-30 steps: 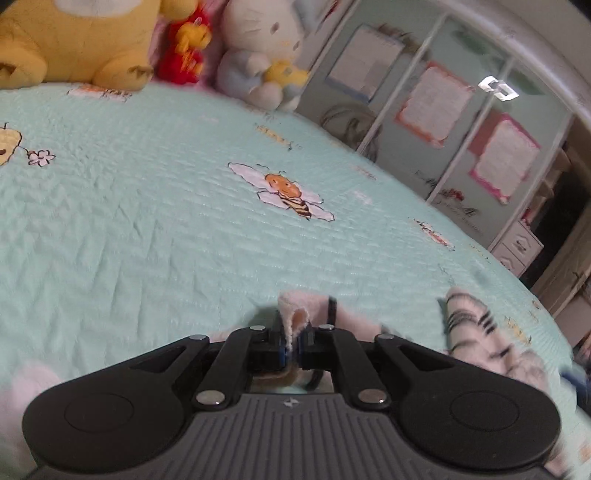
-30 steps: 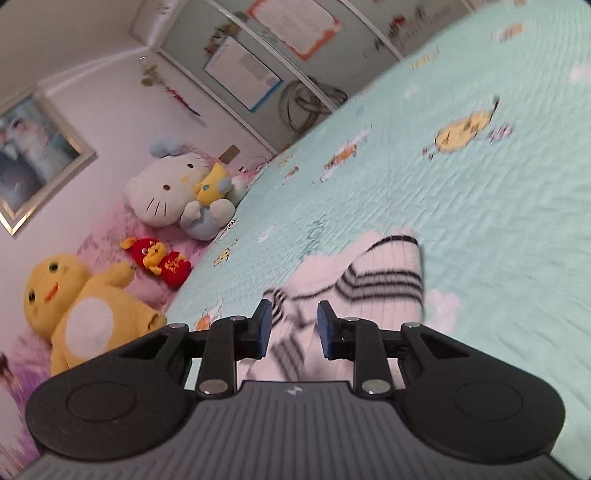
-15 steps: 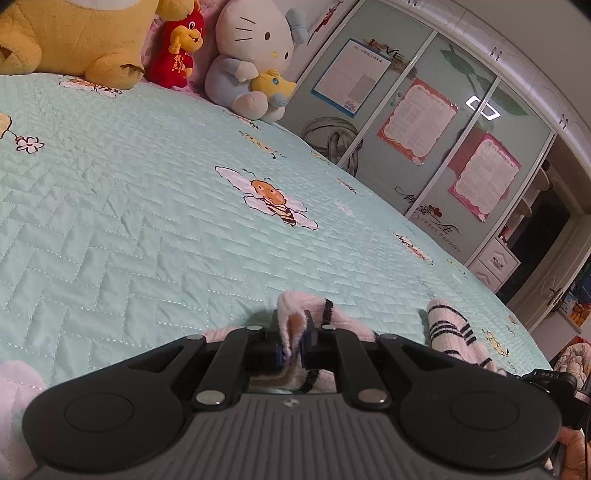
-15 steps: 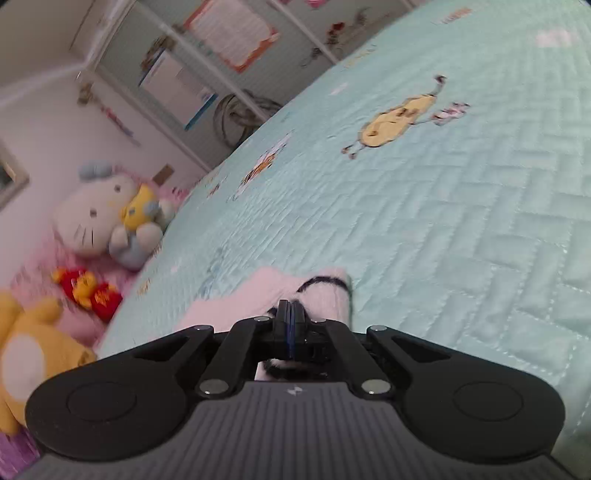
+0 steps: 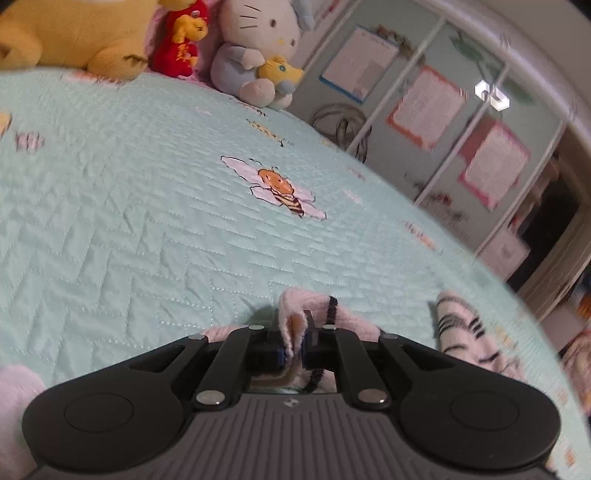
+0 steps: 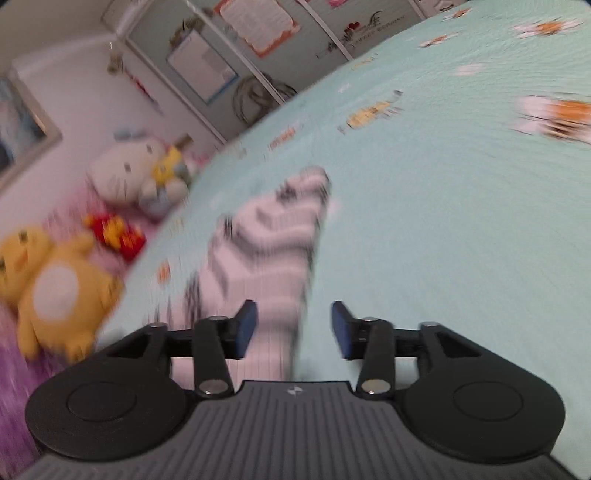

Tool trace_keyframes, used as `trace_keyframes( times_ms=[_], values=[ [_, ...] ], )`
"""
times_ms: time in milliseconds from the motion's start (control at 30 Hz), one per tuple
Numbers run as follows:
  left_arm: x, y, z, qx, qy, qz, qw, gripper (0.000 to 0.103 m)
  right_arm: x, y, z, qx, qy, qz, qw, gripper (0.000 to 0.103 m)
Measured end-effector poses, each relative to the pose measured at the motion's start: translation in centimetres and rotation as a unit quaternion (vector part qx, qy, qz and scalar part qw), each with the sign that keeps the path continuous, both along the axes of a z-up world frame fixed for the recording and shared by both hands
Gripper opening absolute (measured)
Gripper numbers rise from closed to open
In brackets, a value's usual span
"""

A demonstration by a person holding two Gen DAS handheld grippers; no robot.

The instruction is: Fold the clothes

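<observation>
Left gripper [image 5: 293,349]: the jaws are pinched together on a bunched edge of a pale pink, fuzzy garment with thin black stripes [image 5: 306,306], low centre of the left wrist view. A second part of the cloth, more densely striped, rises at lower right of that view. Right gripper [image 6: 291,328]: the blue-padded jaws stand apart with nothing between them; the striped cloth [image 6: 273,236] runs from just below them up the middle of the right wrist view over the mint-green quilted bedspread with bee prints [image 5: 147,221].

Risks, as judged: only a narrow fold is held, so a pull could drag it free or tow the whole garment across the quilt and spoil any fold. With one end unheld, the cloth could sag or twist. The right wrist view is blurred, so the lie of the cloth there is uncertain.

Surroundings: a yellow plush bear [image 5: 74,33], a small red plush toy [image 5: 177,40] and a white cat plush [image 5: 258,44] sit at upper left, well apart from the cloth; wardrobe doors with pink-framed posters [image 5: 428,107] fill upper right. Nothing stands on the quilt near the garment.
</observation>
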State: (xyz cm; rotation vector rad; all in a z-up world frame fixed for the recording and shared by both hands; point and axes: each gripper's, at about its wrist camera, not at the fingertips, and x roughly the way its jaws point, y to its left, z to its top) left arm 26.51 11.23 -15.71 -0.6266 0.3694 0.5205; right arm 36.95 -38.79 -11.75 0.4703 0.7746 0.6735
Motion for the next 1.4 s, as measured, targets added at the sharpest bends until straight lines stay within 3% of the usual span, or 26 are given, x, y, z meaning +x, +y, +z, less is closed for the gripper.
trace_keyframes(
  times_ms=[133, 200, 267, 333, 433, 533, 633, 667, 700, 733, 800, 833, 933, 1000, 1133, 1167, 1233, 1300, 1400],
  values=[
    [0.7, -0.8, 1.5, 0.043, 0.061, -0.029, 0.9968, 0.01, -11.1, -3.2, 1.7, -0.053, -0.011, 0.019, 0.998, 0.057],
    [-0.2, -0.3, 2.3, 0.017, 0.065, -0.022, 0.9975, 0.017, -15.8, -3.6, 2.3, -0.091, -0.028, 0.027, 0.995, 0.059],
    [-2.1, 0.4, 3.3, -0.023, 0.05, -0.003, 0.9985, 0.042, -17.5, -2.9, 2.2, -0.114, -0.035, 0.038, 0.992, 0.059],
    [-4.9, 0.9, 3.9, -0.047, 0.037, 0.034, 0.9977, 0.071, -17.8, -2.7, 1.3, -0.106, -0.011, 0.04, 0.994, 0.059],
    [-9.2, 1.7, 4.2, -0.1, 0.018, 0.086, 0.9911, 0.082, -18.6, -2.3, 0.3, -0.111, 0.004, 0.032, 0.993, 0.059],
    [-13.6, 2.4, 3.7, -0.2, 0.0, 0.121, 0.9723, 0.08, -19.6, -2.4, -0.8, -0.103, 0.017, 0.035, 0.994, 0.059],
    [-15.1, -2.5, 5.2, -0.196, -0.027, 0.053, 0.9787, 0.08, -22.2, -2.3, -0.8, -0.126, -0.012, 0.04, 0.991, 0.059],
    [-14.4, -4.7, 6.6, -0.171, -0.028, -0.01, 0.9848, 0.08, -22.6, -2.2, -0.8, -0.132, -0.022, 0.041, 0.99, 0.059],
    [-12.9, -7.1, 7.8, -0.151, -0.023, -0.073, 0.9856, 0.081, -22.9, -2.2, -0.8, -0.138, -0.03, 0.041, 0.989, 0.059],
    [-11.5, -9.6, 8.9, -0.13, -0.018, -0.135, 0.9822, 0.081, -23.1, -2.1, -0.7, -0.146, -0.038, 0.041, 0.988, 0.059],
    [-8.2, -13.3, 9.3, -0.131, 0.011, -0.209, 0.969, 0.081, -23.5, -1.8, -0.5, -0.161, -0.051, 0.042, 0.985, 0.058],
    [-6.4, -15.0, 9.0, -0.137, 0.03, -0.237, 0.9613, 0.079, -23.6, -1.6, -0.4, -0.17, -0.057, 0.041, 0.983, 0.056],
    [-1.7, -19.8, 6.6, -0.14, 0.083, -0.285, 0.9445, 0.073, -23.9, -1.2, -0.1, -0.198, -0.076, 0.039, 0.977, 0.03],
    [-0.1, -21.5, 6.1, -0.115, 0.105, -0.285, 0.9456, 0.072, -23.7, -0.9, 0.0, -0.204, -0.085, 0.047, 0.974, 0.021],
    [2.2, -21.5, 5.7, -0.096, 0.127, -0.285, 0.9453, 0.068, -23.6, -0.6, -0.1, -0.208, -0.086, 0.052, 0.973, 0.021],
    [2.7, -21.9, 5.7, -0.085, 0.133, -0.29, 0.9438, 0.061, -23.6, -0.5, -0.1, -0.207, -0.085, 0.053, 0.973, 0.019],
    [3.5, -22.0, 5.7, -0.073, 0.146, -0.309, 0.937, 0.006, -23.7, -0.6, 0.2, -0.197, -0.085, 0.055, 0.975, 0.008],
    [4.2, -22.0, 5.7, -0.072, 0.153, -0.334, 0.9274, 0.005, -23.6, -0.8, 0.8, -0.182, -0.083, 0.058, 0.978, 0.008],
    [4.8, -21.6, 7.3, -0.055, 0.134, -0.352, 0.9249, 0.005, -23.6, -0.4, 2.5, -0.158, -0.084, 0.07, 0.981, 0.008]
  ],
)
